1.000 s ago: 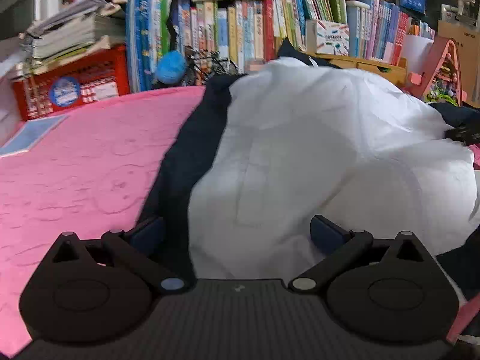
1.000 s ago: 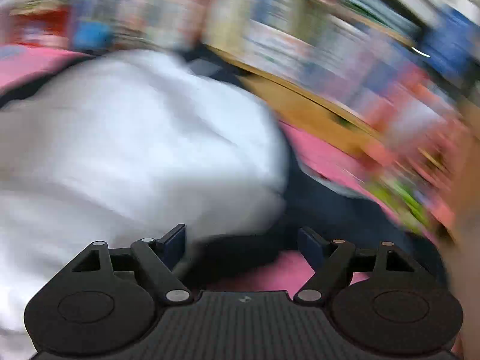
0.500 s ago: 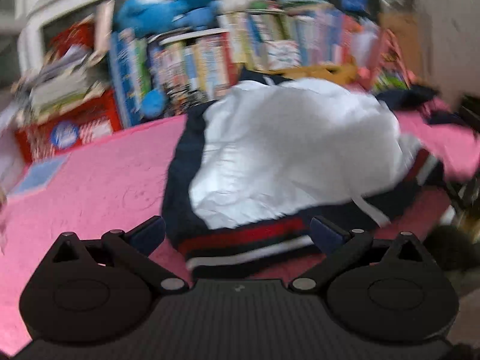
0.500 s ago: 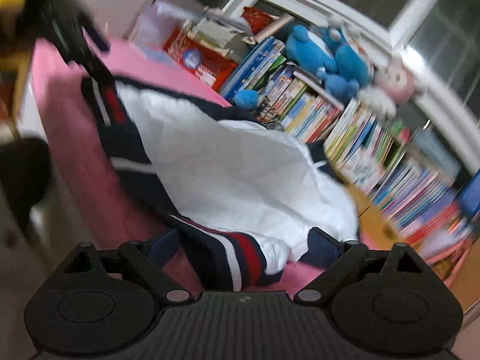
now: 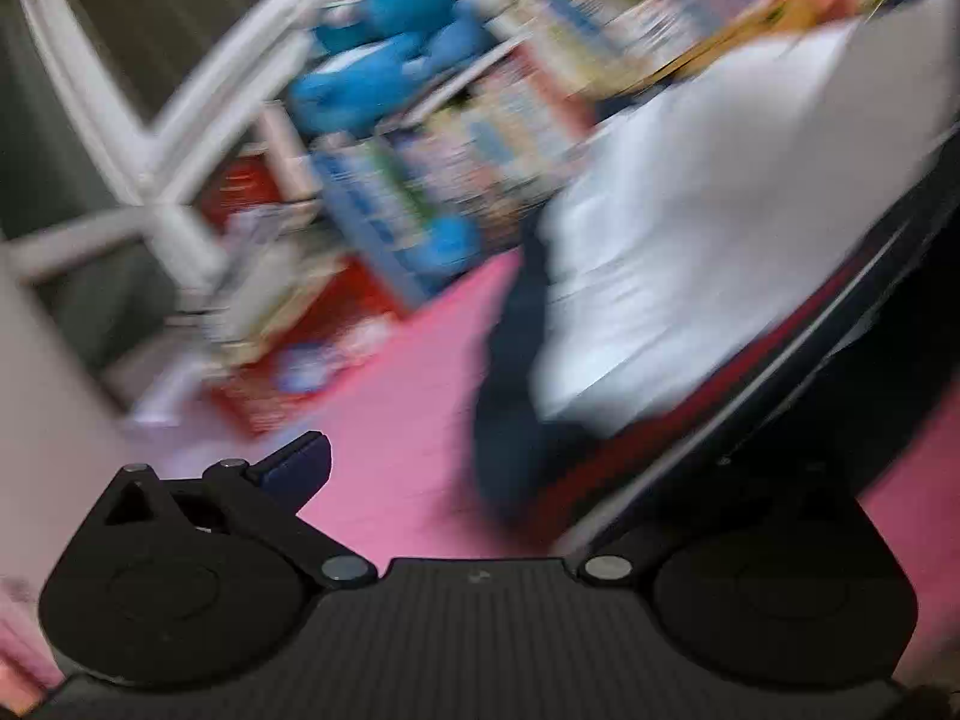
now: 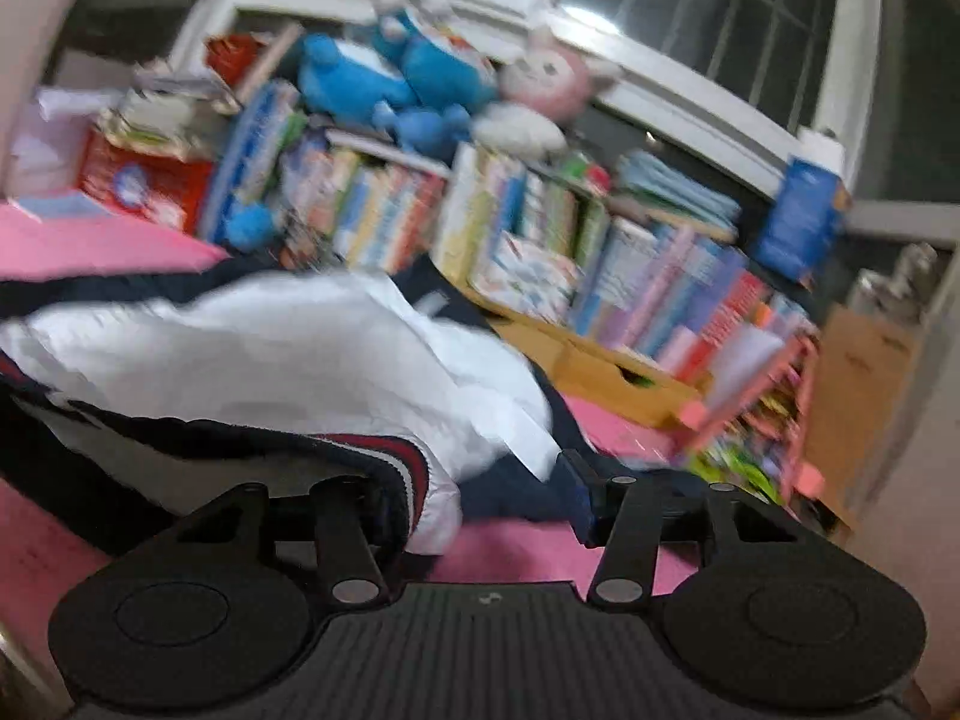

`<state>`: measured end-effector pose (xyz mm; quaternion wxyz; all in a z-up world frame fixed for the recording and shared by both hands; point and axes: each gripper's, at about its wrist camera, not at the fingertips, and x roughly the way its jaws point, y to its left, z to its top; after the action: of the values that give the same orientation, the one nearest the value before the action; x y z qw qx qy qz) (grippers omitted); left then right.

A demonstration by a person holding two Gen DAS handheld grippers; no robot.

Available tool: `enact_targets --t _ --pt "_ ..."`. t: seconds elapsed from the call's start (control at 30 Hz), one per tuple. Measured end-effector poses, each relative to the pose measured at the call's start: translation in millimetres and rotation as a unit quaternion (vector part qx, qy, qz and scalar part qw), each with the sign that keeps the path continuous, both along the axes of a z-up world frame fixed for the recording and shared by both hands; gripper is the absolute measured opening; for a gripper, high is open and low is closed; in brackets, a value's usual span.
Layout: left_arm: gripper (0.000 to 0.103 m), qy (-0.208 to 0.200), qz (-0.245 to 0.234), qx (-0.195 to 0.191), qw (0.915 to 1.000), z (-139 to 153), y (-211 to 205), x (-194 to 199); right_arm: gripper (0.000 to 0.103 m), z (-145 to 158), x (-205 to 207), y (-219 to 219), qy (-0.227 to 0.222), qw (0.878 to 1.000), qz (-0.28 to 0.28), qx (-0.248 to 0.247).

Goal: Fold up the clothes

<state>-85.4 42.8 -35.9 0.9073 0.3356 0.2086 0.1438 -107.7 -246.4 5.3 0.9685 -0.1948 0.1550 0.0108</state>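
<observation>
— Jacket (image 6: 270, 354) is seen heaped on the pink bench (image 6: 510, 552), before the bookshelf (image 6: 540, 240). Right gripper (image 6: 480, 498)?
— Jaws are closing round its striped hem, for folding.
— Left gripper (image 5: 480, 480)?
— Spread beside the hem; nothing is pinched.

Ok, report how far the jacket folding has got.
Done: nothing visibly folded; the jacket lies rumpled on the pink surface. In hand: the right gripper is closing around its striped hem. Left: every fold; left gripper is blurred.
</observation>
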Motion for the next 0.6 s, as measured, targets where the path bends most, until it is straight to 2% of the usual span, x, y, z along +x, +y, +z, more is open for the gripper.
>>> enact_targets --t 0.03,0.07,0.1,0.13,0.23,0.3,0.37,0.43,0.5,0.53,0.6 --pt "0.103 -0.001 0.011 0.001 0.9999 1 8 -1 0.051 -6 -1 -3 0.010 1.000 -0.009 -0.013" --pt "0.103 0.001 0.015 -0.018 0.9997 6 16 -5 0.052 -15 -5 -7 0.020 0.999 -0.016 -0.031" --pt "0.103 0.004 0.014 -0.052 0.9986 12 24 -11 0.059 -22 -8 -9 0.030 0.998 -0.016 -0.048" --pt "0.103 0.011 0.014 -0.082 0.9965 20 29 -17 0.060 -29 -13 -10 0.038 0.997 -0.015 -0.066" --pt "0.103 0.027 0.005 -0.138 0.9901 40 36 -38 0.064 -37 -41 -3 0.025 0.991 -0.007 -0.135" --pt "0.103 0.050 -0.002 -0.168 0.9845 45 41 -44 0.071 -32 -58 -4 0.013 0.987 -0.007 -0.158" --pt "0.103 0.087 -0.006 -0.194 0.9770 39 45 -42 0.077 -28 -66 -14 0.040 0.990 0.001 -0.135" --pt "0.103 0.123 -0.018 -0.216 0.9684 33 52 -40 0.077 -31 -70 -26 0.080 0.991 0.026 -0.100" --pt "0.103 0.153 -0.048 -0.254 0.9537 38 61 -43 0.077 -32 -73 -34 0.107 0.991 0.054 -0.066" --pt "0.103 0.168 -0.071 -0.282 0.9418 42 67 -46 0.077 -28 -76 -38 0.114 0.990 0.072 -0.047" --pt "0.103 0.197 -0.122 -0.351 0.9073 56 85 -53 0.082 -13 -79 -52 0.125 0.985 0.119 0.002"
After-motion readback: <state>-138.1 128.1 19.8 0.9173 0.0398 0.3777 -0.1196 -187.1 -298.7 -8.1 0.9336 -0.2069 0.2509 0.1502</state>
